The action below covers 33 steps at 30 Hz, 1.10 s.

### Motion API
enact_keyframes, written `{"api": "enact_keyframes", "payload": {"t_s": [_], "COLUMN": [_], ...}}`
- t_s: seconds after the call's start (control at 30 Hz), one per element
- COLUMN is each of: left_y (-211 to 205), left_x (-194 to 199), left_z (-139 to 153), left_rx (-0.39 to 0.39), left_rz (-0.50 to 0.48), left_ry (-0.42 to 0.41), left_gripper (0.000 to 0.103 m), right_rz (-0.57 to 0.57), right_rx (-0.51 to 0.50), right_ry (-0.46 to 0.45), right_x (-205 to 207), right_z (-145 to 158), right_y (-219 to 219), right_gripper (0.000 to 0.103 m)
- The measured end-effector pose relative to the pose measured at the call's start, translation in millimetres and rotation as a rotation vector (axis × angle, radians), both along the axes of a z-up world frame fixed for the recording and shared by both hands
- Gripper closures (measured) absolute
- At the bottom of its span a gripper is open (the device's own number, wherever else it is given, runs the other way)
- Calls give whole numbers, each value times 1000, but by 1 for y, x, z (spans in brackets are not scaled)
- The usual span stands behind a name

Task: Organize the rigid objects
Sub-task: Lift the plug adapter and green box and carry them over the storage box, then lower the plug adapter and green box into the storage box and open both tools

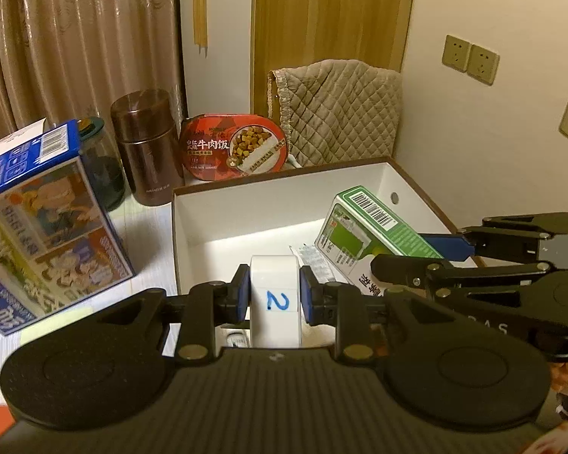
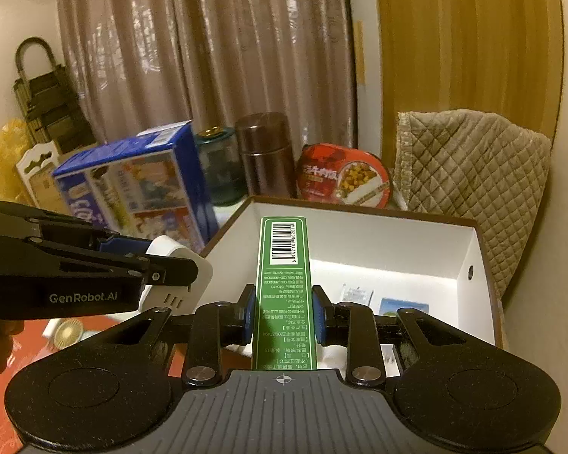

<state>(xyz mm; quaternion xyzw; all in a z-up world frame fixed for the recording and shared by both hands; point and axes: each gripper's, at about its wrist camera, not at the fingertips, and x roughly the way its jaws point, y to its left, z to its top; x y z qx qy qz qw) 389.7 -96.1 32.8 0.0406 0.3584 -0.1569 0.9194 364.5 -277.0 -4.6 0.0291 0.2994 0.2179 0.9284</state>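
Over the near edge of the open white box [image 1: 276,204], both tongs are holding items. Left tongs [image 1: 274,293] are clamping a white plastic device [image 1: 274,295] with a blue "2" written on it, blue pads [image 1: 242,295] pressing its two sides. Right tongs [image 2: 282,317] are clamping a long green carton [image 2: 284,287], barcode end pointing away toward the box's far wall. Both items are hanging above the box's front rim, not resting on the floor of it.

Box interior is mostly open: white floor showing toward the back and the right wall, which has a round hole [image 2: 470,271]. Small flat packets [image 2: 356,295] are lying on the box floor near the front. Brown rim is running all around the box.

Beyond the box's far edge, a red meal bowl [image 1: 233,147] is leaning just behind the rim, a brown flask [image 1: 147,147] standing to its left, a dark glass jar [image 1: 102,162] beside that. A blue milk carton box [image 1: 45,219] is sitting tilted on the bench [image 1: 147,234], left of the box, with a strip of bare bench between them. A quilted cover [image 1: 340,109] is sitting behind the box's right corner, close to the wall.

Left wrist view alone is showing wall sockets [image 1: 469,58] and the right tongs from the side. Right wrist view alone is showing a folded trolley [image 2: 41,98], a yellow bag [image 2: 3,159], a red surface [image 2: 15,344] below the left tongs and a small round fan-like disc [image 2: 68,335].
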Motion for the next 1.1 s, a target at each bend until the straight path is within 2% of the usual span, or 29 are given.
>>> {"api": "enact_keyframes", "payload": {"t_s": [0.33,0.7,0.93,1.1], "left_y": [-8,-11,-16,-17], "left_x": [72,140,158,163], "left_z": [-35,-81,-99,-102], "left_rx": [43,82,97,83], "left_rz": [13,11,1,-4], "left_ry": [91,198,223,207], "left_gripper": [80,80,80,80], "right_rz": [-38,-78,-91,-95], "right_rx": [16,20,20,23], "right_ry": [72,205,230,234], "right_x": [70,136,157,164], "right_z": [-24,-66,-78,-84], "right_y": [-5,2,8,11], "right_gripper": [77,77,77,77]}}
